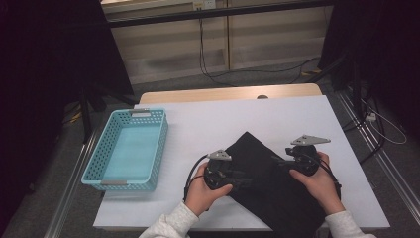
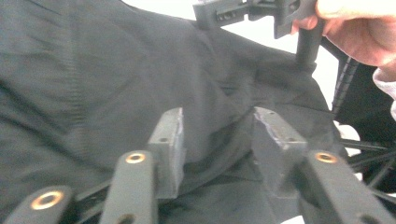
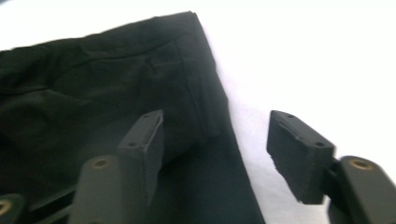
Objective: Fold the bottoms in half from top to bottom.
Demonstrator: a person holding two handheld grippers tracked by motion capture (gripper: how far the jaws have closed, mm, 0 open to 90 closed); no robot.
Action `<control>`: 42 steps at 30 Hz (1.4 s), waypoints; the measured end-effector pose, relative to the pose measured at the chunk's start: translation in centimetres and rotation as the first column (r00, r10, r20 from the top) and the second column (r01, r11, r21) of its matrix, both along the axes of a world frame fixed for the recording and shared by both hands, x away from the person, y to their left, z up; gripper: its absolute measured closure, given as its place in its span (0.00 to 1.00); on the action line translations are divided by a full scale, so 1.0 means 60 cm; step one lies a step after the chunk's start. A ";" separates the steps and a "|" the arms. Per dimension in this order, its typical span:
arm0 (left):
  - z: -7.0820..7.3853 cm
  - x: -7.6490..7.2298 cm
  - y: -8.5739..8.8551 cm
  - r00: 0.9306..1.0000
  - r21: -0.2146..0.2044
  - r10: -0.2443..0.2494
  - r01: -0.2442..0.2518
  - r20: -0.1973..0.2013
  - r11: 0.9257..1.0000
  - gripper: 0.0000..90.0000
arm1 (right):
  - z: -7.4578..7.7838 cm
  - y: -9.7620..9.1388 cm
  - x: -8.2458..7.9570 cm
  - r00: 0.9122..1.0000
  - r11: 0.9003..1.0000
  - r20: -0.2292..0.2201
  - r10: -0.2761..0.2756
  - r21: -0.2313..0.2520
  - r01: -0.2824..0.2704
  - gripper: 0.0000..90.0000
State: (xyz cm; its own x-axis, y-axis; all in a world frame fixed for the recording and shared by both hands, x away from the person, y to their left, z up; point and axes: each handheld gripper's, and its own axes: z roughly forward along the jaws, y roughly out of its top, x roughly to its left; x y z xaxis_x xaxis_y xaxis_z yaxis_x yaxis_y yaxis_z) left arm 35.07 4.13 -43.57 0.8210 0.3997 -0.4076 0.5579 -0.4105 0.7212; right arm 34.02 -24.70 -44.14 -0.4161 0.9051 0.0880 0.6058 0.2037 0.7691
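Nearest the person, two hands bring in the left tongs point(image 1: 236, 179) and the right tongs point(image 1: 283, 159), both set over a black folded garment point(image 1: 270, 181) that lies on the near right part of the bench point(image 1: 277, 116), its near end reaching the bench's front edge. In the left gripper view the left tongs stand partly open with a raised fold of the cloth point(image 2: 140, 74) between the jaws, the pads not pressing on it. In the right gripper view the right tongs point(image 3: 212, 154) are also partly open, straddling the garment's hemmed edge point(image 3: 205, 88), one jaw over cloth and the other over bare white surface; nothing is gripped. The fabric looks soft, limp and light, likely to sag and unfold when lifted, so a hold on the doubled hem or at a corner would seem firmest. Farther left stands an empty turquoise perforated basket point(image 1: 156, 148), well apart from the garment. The bench top is a white sheet over a wooden board; beyond lie grey floor, trailing cables point(image 1: 208, 69) and dark curtains.
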 end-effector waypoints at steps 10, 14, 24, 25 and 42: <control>0.019 0.027 0.053 0.993 0.046 0.095 -0.099 0.074 0.994 0.40 | -0.010 0.021 0.017 0.999 0.999 -0.024 0.045 -0.007 -0.045 0.61; 0.023 0.035 0.071 0.987 0.056 0.128 -0.134 0.092 0.989 0.37 | -0.013 0.030 0.020 0.998 0.998 -0.041 0.052 -0.031 -0.053 0.60; 0.014 0.051 0.100 0.975 0.104 0.187 -0.199 0.118 0.974 0.31 | -0.029 0.040 0.023 0.992 0.994 -0.066 0.107 -0.030 -0.109 0.90; 0.013 0.052 0.101 0.975 0.108 0.190 -0.203 0.118 0.973 0.31 | -0.027 0.042 0.022 0.992 0.993 -0.065 0.108 -0.036 -0.111 0.91; -0.002 0.065 0.116 0.969 0.122 0.223 -0.235 0.109 0.964 0.30 | 0.005 0.009 -0.001 0.993 0.993 -0.064 0.104 0.071 -0.099 0.92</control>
State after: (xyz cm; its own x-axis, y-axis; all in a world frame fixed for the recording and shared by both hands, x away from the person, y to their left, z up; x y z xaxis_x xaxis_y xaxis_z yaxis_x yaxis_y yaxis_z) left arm 38.94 11.06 -43.66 0.7331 0.6266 -0.2644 0.5811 -0.3752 0.7222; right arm 33.98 -24.17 -43.84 -0.4968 0.8494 0.1782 0.6355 0.2162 0.7412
